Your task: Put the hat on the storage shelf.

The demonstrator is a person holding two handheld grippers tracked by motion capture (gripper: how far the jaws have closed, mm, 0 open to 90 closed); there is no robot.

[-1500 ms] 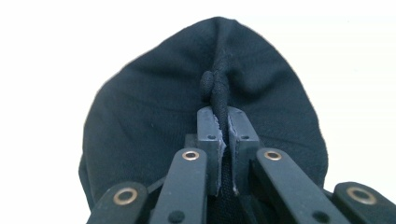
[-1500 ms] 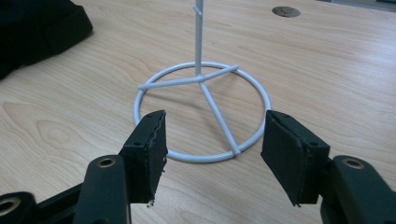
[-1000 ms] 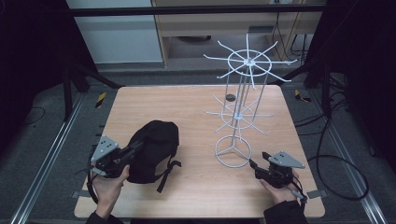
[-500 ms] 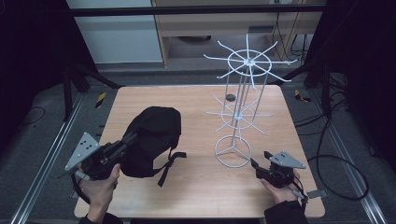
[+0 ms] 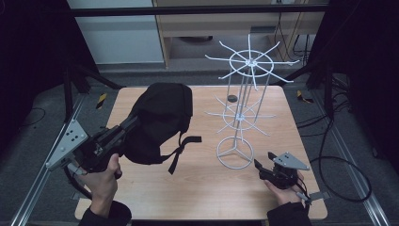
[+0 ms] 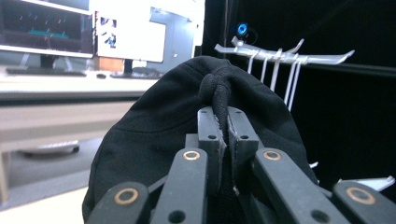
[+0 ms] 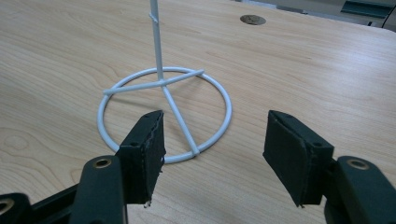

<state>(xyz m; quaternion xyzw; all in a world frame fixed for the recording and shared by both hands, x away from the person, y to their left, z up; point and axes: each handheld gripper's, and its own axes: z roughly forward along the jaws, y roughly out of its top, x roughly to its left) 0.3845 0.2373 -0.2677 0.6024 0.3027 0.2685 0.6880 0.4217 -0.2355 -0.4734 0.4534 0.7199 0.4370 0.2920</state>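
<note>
High view, reading left to right: the left hand-held gripper (image 5: 123,132) is clamped on a pinch of fabric at the crown of a black cap (image 5: 160,120), lifted over the left side of the worktop (image 5: 197,188), its strap dangling. It looks soft, light and floppy, so that bunched fold seems a fair hold. The white wire rack (image 5: 240,113) stands to its right; just beside its ring base the right hand-held gripper (image 5: 259,167) rests with jaws apart, empty.
</note>
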